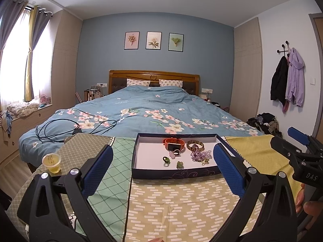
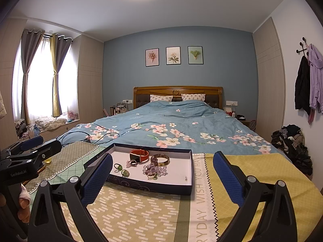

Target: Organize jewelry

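A: What is seen at the far left?

B: In the left wrist view, a small plastic cup (image 1: 51, 163) of yellow liquid is seen standing on the patchwork-covered surface (image 1: 171, 201), well apart from the tray. In the right wrist view that cup is almost wholly hidden behind the left claw (image 2: 40, 147).

A: And the claws themselves?

B: The left claw (image 1: 162, 168) is held wide open, nothing gripped between its blue pads. The right claw (image 2: 162, 173) is likewise spread wide and empty. Each is raised above the surface, short of the tray.

A: Where is the jewelry?

B: It is gathered in a shallow dark-rimmed tray (image 1: 173, 171) with a white floor, set on the surface in front of the bed (image 1: 141, 109). From left to right, two green rings (image 1: 166, 160), a pink piece with a dark ring (image 1: 175, 152), an orange watch (image 1: 174, 144), a purple bead cluster (image 1: 199, 154) and a gold bangle (image 1: 195, 145) are counted.

A: Is anything shown by one view only?

B: In the right wrist view, the tray (image 2: 187, 189) is seen at an angle, and a tiny piece (image 2: 186, 179) is noticed alone near its right wall; what it is cannot be told. Printed lettering on a white fabric strip (image 2: 199, 183) is shown there too. The right claw (image 1: 298, 139) is seen from the side only in the left wrist view.
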Tool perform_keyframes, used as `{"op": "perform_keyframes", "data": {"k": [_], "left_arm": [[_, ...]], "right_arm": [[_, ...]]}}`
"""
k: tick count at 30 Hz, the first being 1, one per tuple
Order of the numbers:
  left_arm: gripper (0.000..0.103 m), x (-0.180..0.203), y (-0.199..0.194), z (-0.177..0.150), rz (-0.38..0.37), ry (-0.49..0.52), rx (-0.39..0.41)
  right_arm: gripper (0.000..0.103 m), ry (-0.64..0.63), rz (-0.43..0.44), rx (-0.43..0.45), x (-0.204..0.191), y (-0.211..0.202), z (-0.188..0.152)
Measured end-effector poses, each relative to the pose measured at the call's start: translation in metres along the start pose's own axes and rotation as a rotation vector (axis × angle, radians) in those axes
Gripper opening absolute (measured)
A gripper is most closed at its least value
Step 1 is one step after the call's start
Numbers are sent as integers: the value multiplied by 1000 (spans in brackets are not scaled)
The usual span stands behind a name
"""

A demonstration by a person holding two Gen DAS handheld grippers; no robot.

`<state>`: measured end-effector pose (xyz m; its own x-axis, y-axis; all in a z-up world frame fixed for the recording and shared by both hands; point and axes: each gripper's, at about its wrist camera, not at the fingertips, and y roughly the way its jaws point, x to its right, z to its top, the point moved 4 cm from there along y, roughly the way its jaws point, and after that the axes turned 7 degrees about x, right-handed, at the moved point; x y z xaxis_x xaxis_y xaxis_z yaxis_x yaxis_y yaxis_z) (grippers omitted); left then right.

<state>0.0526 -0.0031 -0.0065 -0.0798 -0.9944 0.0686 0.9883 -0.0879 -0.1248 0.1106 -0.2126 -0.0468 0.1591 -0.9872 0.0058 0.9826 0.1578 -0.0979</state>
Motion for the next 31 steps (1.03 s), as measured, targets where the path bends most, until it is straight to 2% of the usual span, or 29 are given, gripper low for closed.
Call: {"op": "perform_keyframes", "data": {"k": [21,25,27,29,31], "left_arm": [[98,0,-3,-1,20,15,12],[98,-2,2,-4,28,16,-13],[98,-5,7,-6,28,15,-40],[98,-12,15,-10,39,19,-79],[98,-20,25,-14,46,25,-121]], "right_arm": [[96,-3,0,-8,0,3,-3],[96,-9,-11,-28,7,7,-8],[96,-8,-27,-66,21,13,-11],[96,0,-70,-153,43,26,-20],[96,3,-124,-280,72,44,-34]]}}
